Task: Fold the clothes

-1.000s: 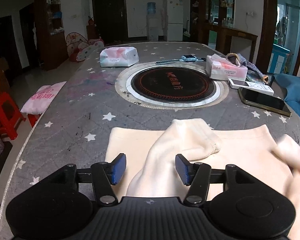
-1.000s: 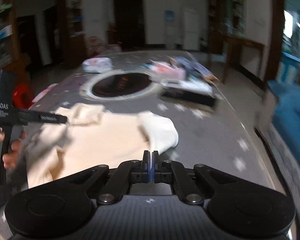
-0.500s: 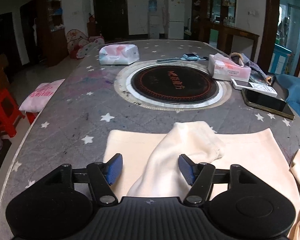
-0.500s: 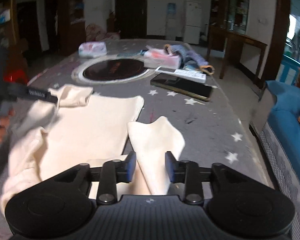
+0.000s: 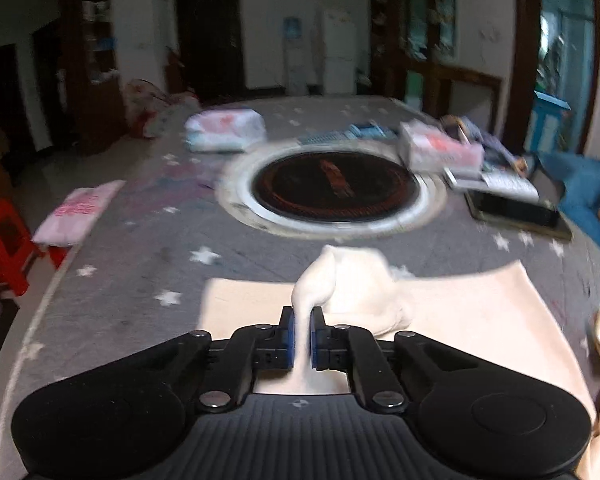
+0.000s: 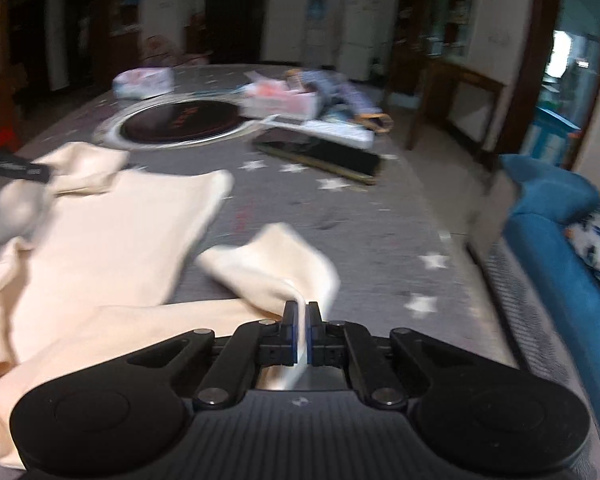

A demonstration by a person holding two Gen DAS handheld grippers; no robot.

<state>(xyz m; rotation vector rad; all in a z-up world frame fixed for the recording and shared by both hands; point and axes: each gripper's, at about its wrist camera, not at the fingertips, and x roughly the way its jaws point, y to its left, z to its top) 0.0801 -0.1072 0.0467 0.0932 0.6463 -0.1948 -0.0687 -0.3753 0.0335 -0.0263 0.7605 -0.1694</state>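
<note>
Both tools now clamped on the sleeves

Half a second ago your left tool (image 5: 301,338) and right tool (image 6: 301,334) stood open; now each pinches a sleeve of the cream sweater (image 6: 112,236), so you can fold them inward. It lies flat on the desk (image 5: 140,240), long axis running away from you, hem farthest.

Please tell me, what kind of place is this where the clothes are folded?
Most likely a home, a living or dining room. The cream garment lies on a large star-patterned table with a built-in round cooktop, and a white refrigerator stands by the far wall.
</note>
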